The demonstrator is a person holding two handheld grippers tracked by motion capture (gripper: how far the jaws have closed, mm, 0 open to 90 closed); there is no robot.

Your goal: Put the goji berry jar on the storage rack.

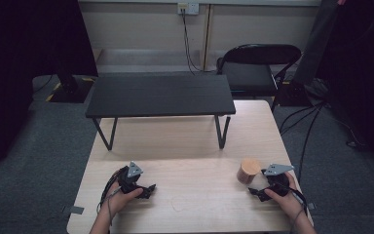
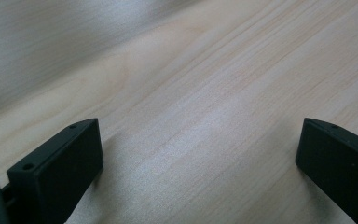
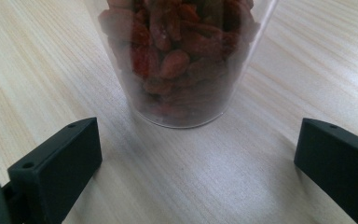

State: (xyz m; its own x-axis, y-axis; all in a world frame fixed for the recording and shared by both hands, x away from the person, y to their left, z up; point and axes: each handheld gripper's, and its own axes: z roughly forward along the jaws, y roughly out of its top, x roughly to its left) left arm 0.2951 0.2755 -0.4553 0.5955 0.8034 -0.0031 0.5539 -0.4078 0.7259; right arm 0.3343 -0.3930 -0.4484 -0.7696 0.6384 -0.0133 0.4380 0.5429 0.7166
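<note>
At lower right of the high view, the clear plastic jar of reddish dried fruit (image 3: 184,60) stands before the right gripper (image 3: 198,163), jaws apart to straddle it. The left gripper (image 2: 200,172) rests spread wide over the bare pale wooden table (image 2: 205,93).

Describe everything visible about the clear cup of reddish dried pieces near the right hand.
The clear plastic cup tapers toward its base and looks nearly full of reddish-brown dried pieces. It stands upright on the pale wooden table, ahead of the right hand-held gripper, whose black jaws are spread wide and apart from it. From above it looks tan and round.
</note>
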